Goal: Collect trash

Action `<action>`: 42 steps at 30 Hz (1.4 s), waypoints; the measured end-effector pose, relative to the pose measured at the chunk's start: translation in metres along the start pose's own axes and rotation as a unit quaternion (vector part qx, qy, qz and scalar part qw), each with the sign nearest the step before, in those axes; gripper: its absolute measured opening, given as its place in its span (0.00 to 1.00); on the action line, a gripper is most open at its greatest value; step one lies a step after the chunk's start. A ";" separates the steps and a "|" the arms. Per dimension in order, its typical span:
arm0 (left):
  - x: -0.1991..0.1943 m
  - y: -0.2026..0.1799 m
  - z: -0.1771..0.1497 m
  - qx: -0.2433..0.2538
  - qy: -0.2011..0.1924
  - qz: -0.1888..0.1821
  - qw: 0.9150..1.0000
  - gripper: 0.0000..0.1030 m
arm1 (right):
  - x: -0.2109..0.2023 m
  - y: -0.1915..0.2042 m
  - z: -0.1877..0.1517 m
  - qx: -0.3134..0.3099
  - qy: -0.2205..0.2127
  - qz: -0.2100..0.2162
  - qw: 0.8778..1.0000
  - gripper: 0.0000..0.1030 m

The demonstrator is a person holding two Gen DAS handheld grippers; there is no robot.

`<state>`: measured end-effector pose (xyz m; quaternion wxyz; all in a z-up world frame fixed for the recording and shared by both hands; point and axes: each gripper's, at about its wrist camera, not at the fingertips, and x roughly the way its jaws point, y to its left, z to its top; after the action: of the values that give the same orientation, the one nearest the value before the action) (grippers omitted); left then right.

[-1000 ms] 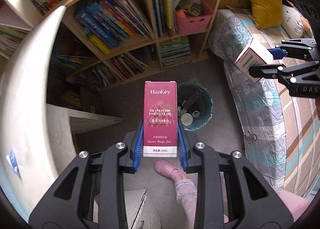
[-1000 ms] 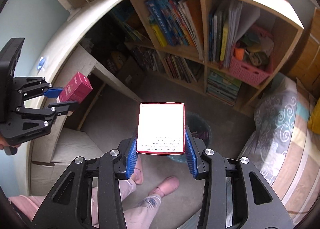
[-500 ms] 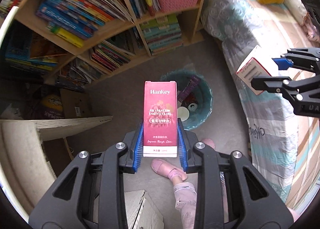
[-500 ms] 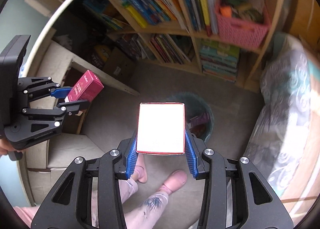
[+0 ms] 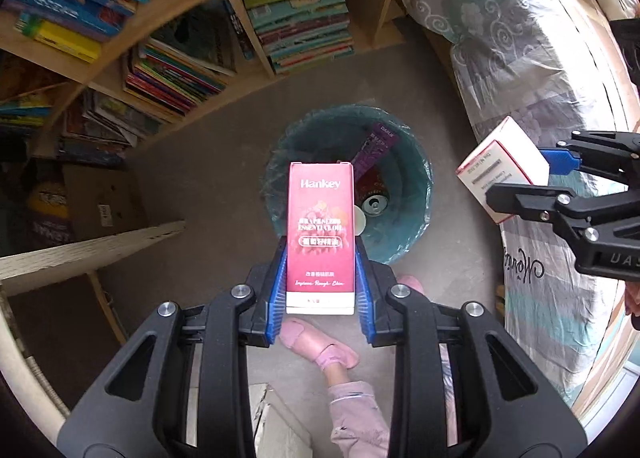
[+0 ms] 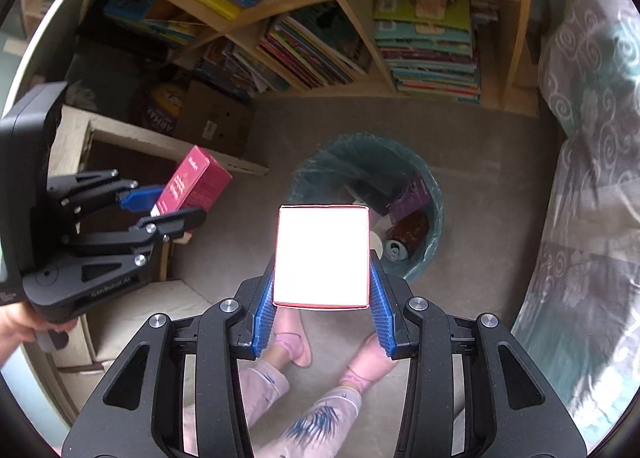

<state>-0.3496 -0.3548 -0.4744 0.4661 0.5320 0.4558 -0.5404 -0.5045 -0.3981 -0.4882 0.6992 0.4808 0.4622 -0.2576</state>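
Note:
My left gripper (image 5: 321,282) is shut on a tall pink Hankey box (image 5: 321,234), held upright over the near rim of a teal-lined trash bin (image 5: 412,162). My right gripper (image 6: 322,294) is shut on a white box with a red edge (image 6: 322,256), above the bin (image 6: 434,214) on its near side. Each view shows the other tool: the right gripper (image 5: 532,174) with the white box (image 5: 500,162) at the right, the left gripper (image 6: 160,208) with the pink box (image 6: 192,182) at the left. The bin holds a purple packet (image 5: 374,148), a can (image 6: 394,250) and other litter.
A wooden bookshelf (image 5: 256,46) packed with books stands behind the bin. A bed with a patterned cover (image 5: 520,70) runs along the right. A low white shelf unit (image 6: 132,142) and a cardboard box (image 6: 212,122) sit at the left. The person's feet in pink slippers (image 5: 320,346) stand near the bin.
Both grippers have sunk toward the floor with their boxes still held. The bin now looks larger and closer, and the upper shelves have left the views.

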 end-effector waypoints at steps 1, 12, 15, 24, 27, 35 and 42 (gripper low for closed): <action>0.004 0.000 0.001 0.003 0.001 0.000 1.000 0.26 | 0.004 -0.002 0.002 0.001 0.001 0.001 1.000 0.41; 0.034 -0.003 0.003 0.030 -0.006 -0.025 0.999 0.26 | 0.030 -0.008 0.016 -0.004 0.005 0.009 1.000 0.41; 0.040 -0.002 0.005 0.031 -0.006 -0.026 0.999 0.26 | 0.035 -0.009 0.018 -0.003 0.008 0.010 1.000 0.41; 0.047 0.003 0.007 0.024 -0.009 -0.040 0.999 0.45 | 0.039 -0.018 0.023 0.029 -0.001 0.013 0.999 0.59; 0.046 0.002 0.005 0.025 -0.010 -0.041 0.999 0.45 | 0.036 -0.019 0.023 0.032 -0.006 0.016 0.999 0.59; 0.039 0.009 0.000 0.019 -0.019 -0.046 0.999 0.50 | 0.024 -0.024 0.019 0.036 -0.017 0.020 0.999 0.63; 0.027 0.010 -0.006 0.026 -0.027 -0.044 0.998 0.57 | 0.011 -0.025 0.018 0.041 -0.027 0.035 0.998 0.77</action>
<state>-0.3392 -0.3507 -0.5016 0.4399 0.5082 0.4519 -0.5865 -0.5123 -0.4235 -0.5073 0.6994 0.5178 0.4154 -0.2648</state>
